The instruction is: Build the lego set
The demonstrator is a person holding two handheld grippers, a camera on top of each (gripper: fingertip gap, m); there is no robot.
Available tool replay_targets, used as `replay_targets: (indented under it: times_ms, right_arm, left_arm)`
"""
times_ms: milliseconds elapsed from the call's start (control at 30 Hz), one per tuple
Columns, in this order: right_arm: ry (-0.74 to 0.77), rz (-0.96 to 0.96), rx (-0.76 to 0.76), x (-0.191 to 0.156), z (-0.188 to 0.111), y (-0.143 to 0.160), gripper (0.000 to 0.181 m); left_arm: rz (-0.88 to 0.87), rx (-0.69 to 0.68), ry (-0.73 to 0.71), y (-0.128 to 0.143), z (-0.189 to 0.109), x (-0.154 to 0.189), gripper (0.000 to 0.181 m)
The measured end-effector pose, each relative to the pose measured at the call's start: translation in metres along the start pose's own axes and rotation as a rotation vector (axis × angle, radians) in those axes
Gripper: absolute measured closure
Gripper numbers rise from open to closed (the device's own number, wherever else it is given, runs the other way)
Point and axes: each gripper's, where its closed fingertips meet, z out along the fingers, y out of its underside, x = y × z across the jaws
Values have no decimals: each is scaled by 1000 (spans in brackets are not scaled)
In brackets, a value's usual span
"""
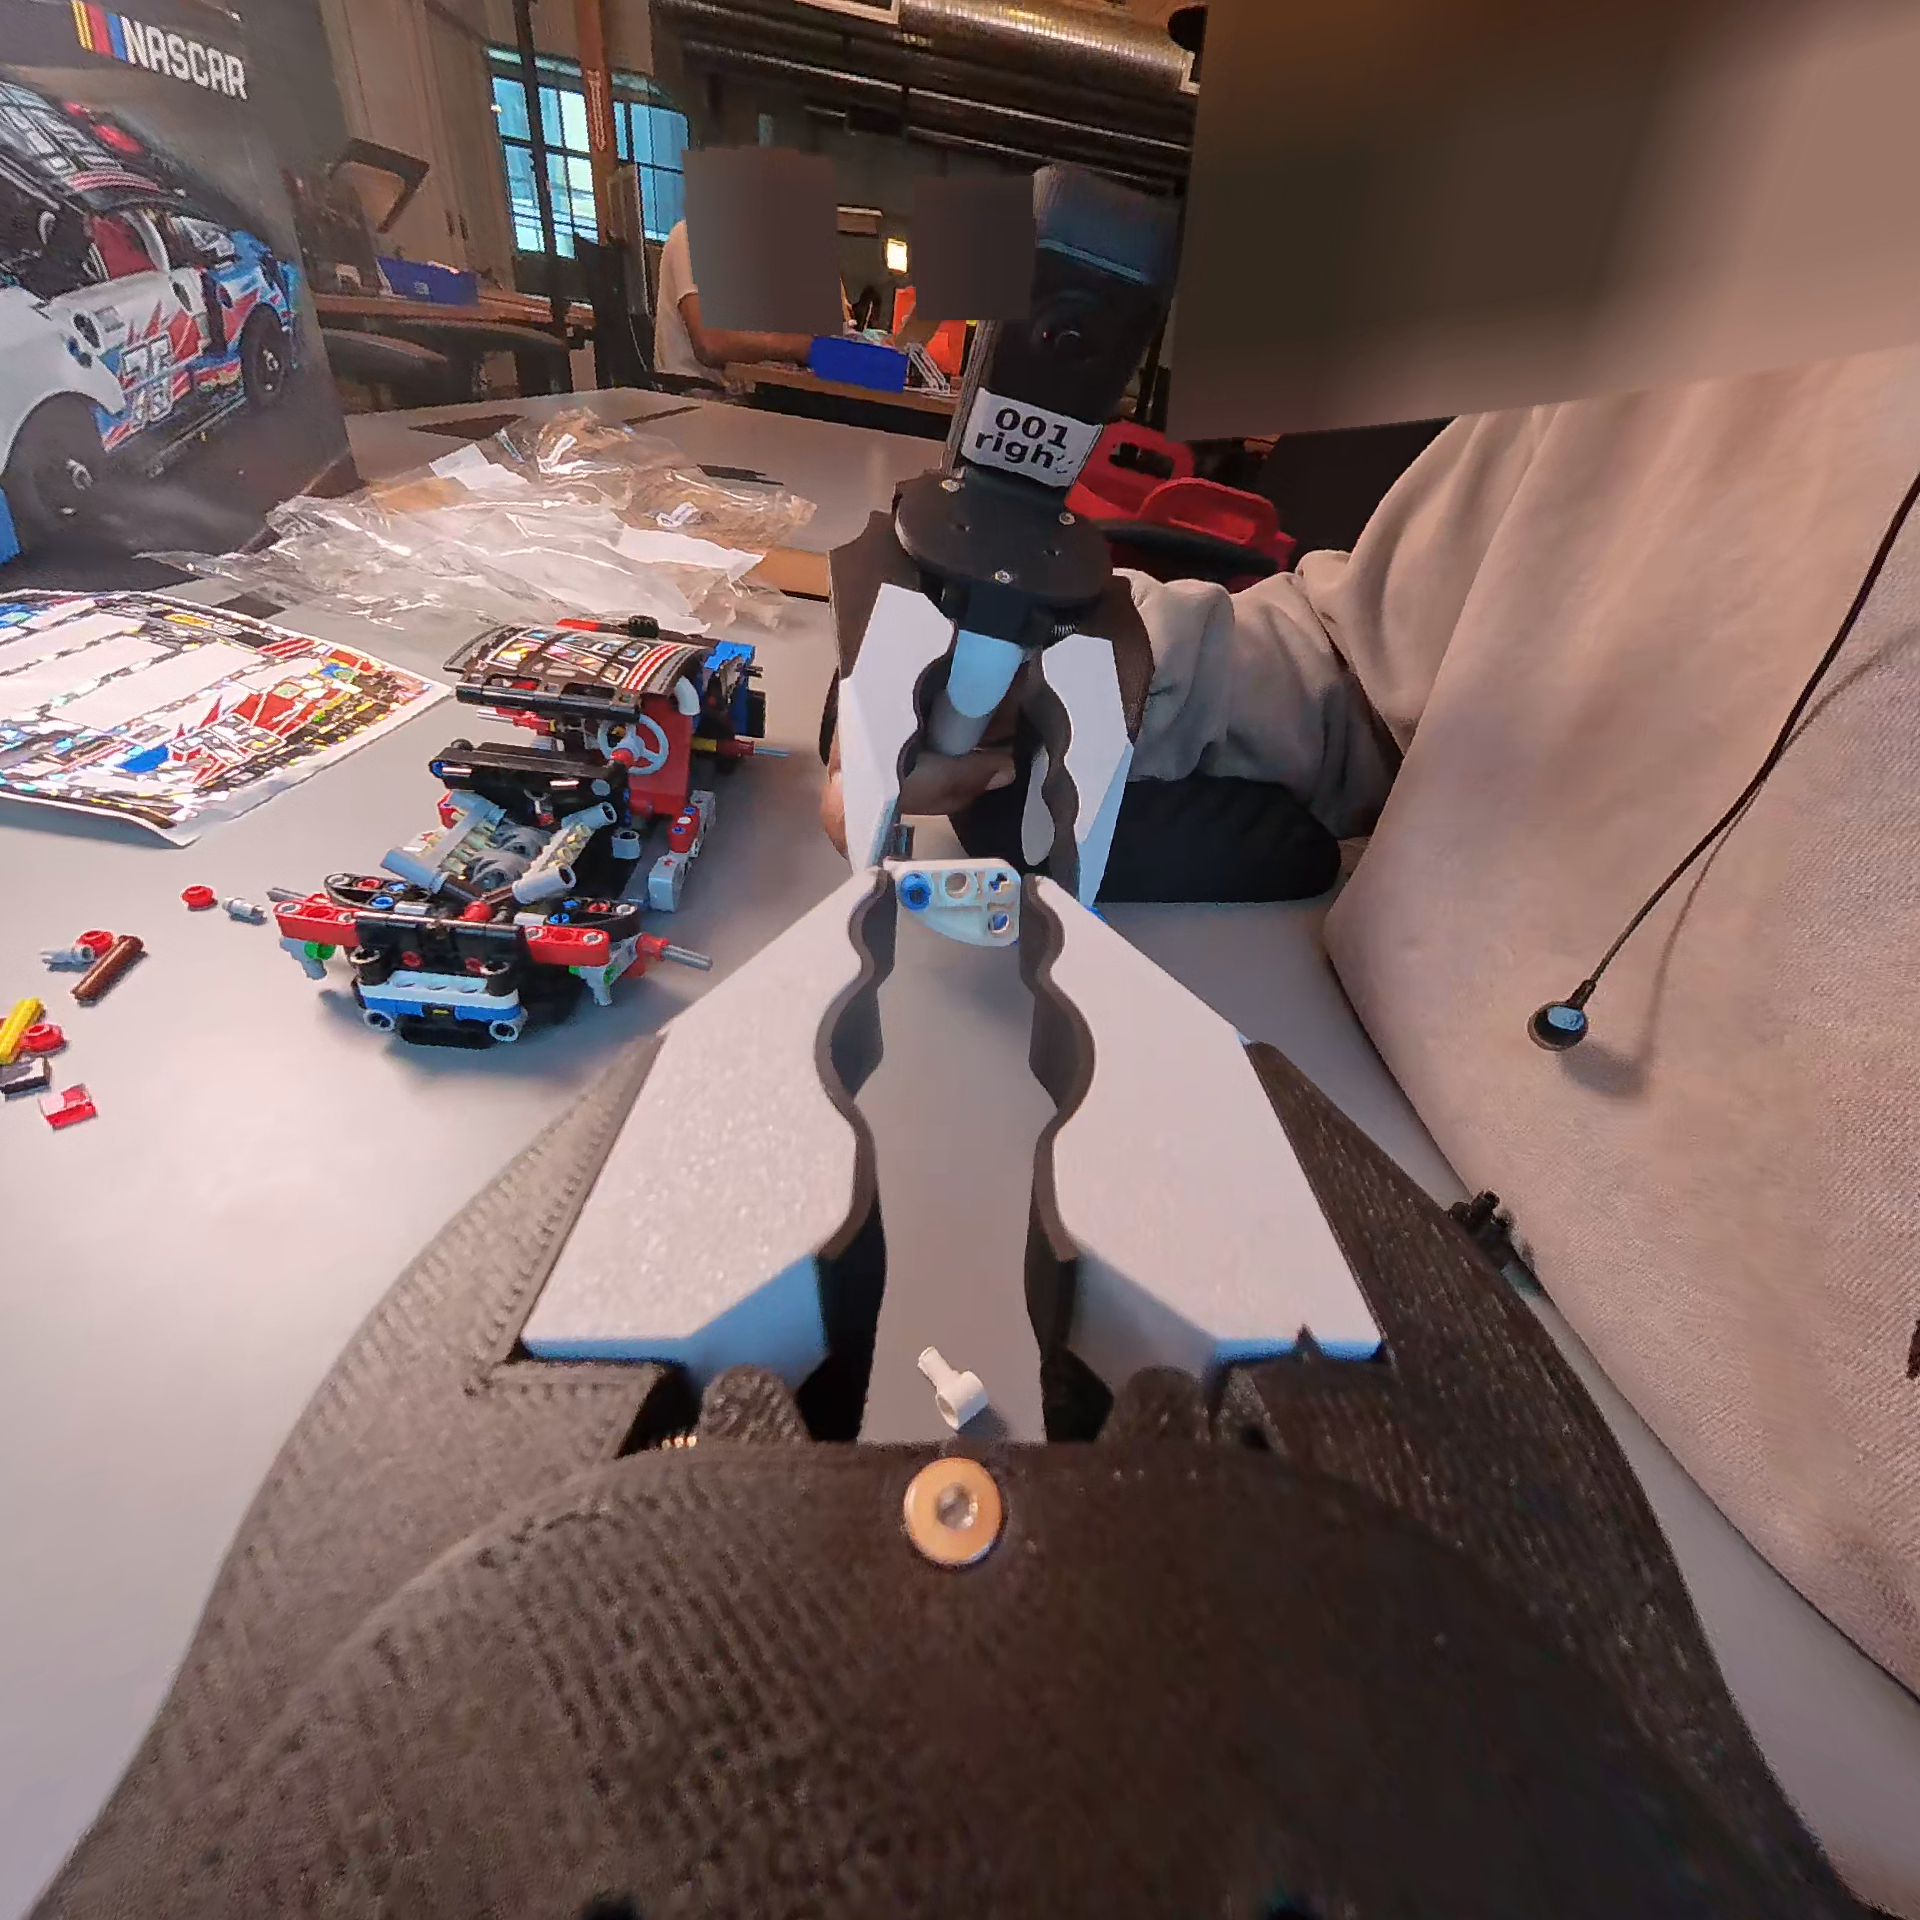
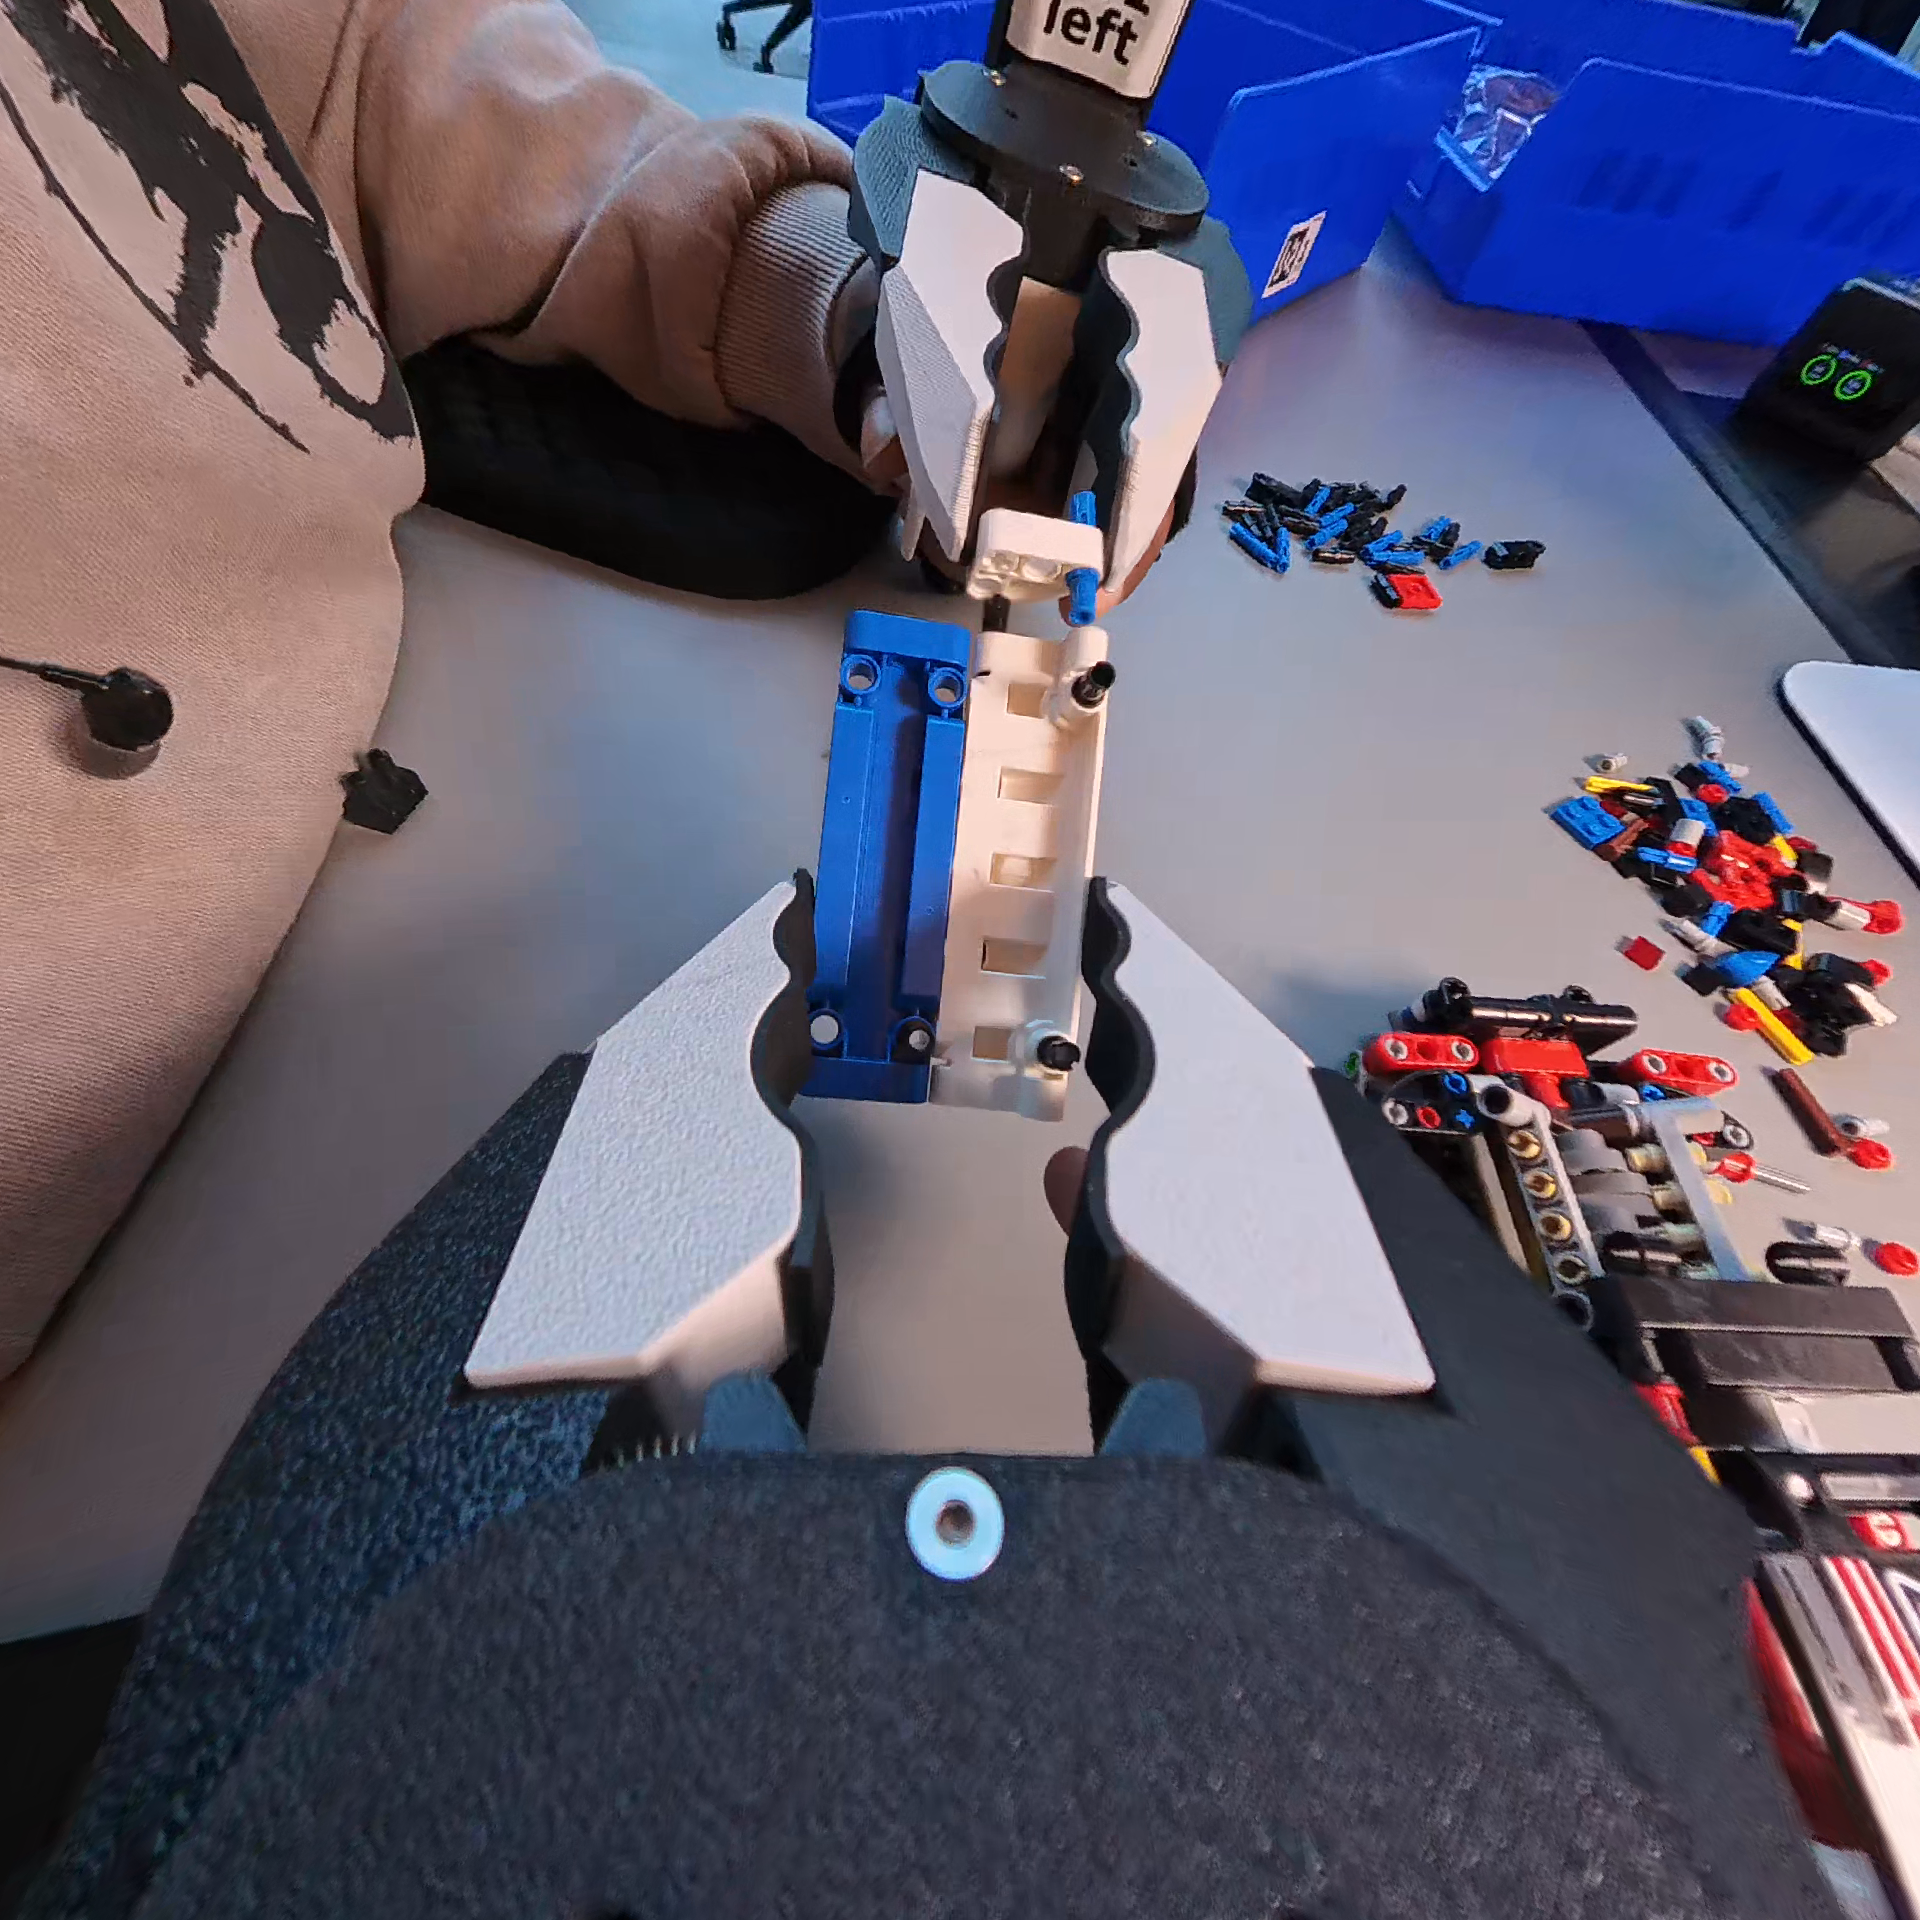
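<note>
In the left wrist view, the left gripper (image 1: pixel 956 894) is pinching a small white connector plate (image 1: pixel 961 899) between its tips; the plate is flat, hard plastic with round holes and a blue pin (image 1: pixel 914 890) seated in one. Straight ahead and tip to tip with it, the right gripper (image 1: pixel 977 831) is pointing back at it. To the left, toward the far side of the grey table (image 1: pixel 260 1247), the half-built car (image 1: pixel 540 831) is sitting with its nose toward the camera, a glossy sticker sheet (image 1: pixel 177 696) lying flat beyond it. A small white peg (image 1: pixel 956 1387) is lying loose on the table under the fingers.

In the right wrist view, the right gripper (image 2: pixel 945 997) is clenching the near end of a blue and white panel assembly (image 2: pixel 956 862), a long ribbed blue panel joined to a slotted white one. Its long axis is running straight away from the claw toward the left gripper (image 2: pixel 1029 551), which is holding the connector plate (image 2: pixel 1034 551) just off the assembly's far end, nearly touching. That end-on line is what the next push seems to depend on: the plate would travel along the assembly's length onto the black pin (image 2: pixel 1091 681) there. Loose bricks (image 2: pixel 1756 894) are heaped toward the table's right edge, with blue bins (image 2: pixel 1662 208) at the far edge.
</note>
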Motion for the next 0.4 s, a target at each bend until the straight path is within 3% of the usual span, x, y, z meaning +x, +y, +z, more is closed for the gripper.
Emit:
replay_targets:
  times_ms: [400]
  right_arm:
    - [-118,88,48,-12,-4,-3,131]
  left_arm:
    - [34,-20,55,4,2,9,159]
